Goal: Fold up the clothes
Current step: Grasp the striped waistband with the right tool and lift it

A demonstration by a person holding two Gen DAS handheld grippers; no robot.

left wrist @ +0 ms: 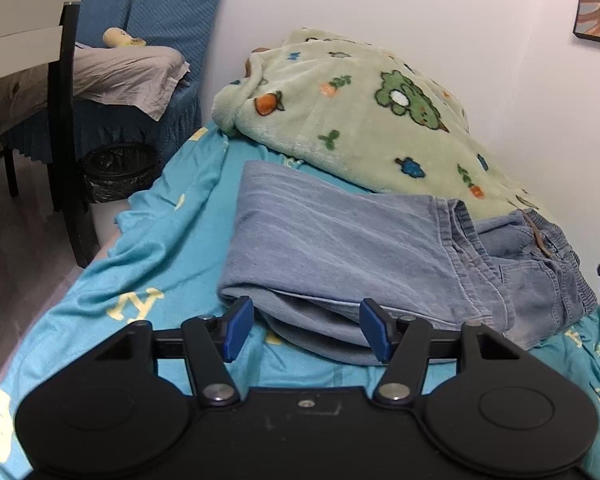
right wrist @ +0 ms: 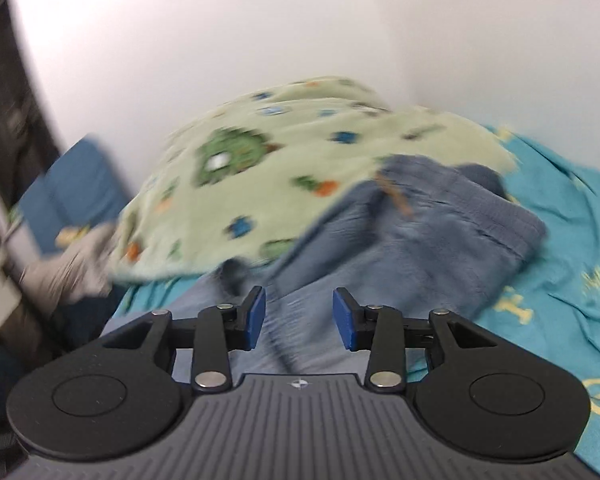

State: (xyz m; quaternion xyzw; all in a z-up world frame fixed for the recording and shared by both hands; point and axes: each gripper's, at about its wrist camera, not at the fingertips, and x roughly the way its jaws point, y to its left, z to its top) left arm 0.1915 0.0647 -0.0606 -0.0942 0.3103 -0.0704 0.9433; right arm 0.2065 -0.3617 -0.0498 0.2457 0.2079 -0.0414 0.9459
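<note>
Jaws spread on both grippers; folded jeans [left wrist: 340,240] edge between left gripper [left wrist: 306,328] jaws.

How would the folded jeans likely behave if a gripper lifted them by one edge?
The jeans would probably sag and unfold, since the layers lie loose and creased. Being thick denim stacked in several layers, they likely feel fairly heavy. They seem unlikely to slip on the rumpled bed sheet.
</note>
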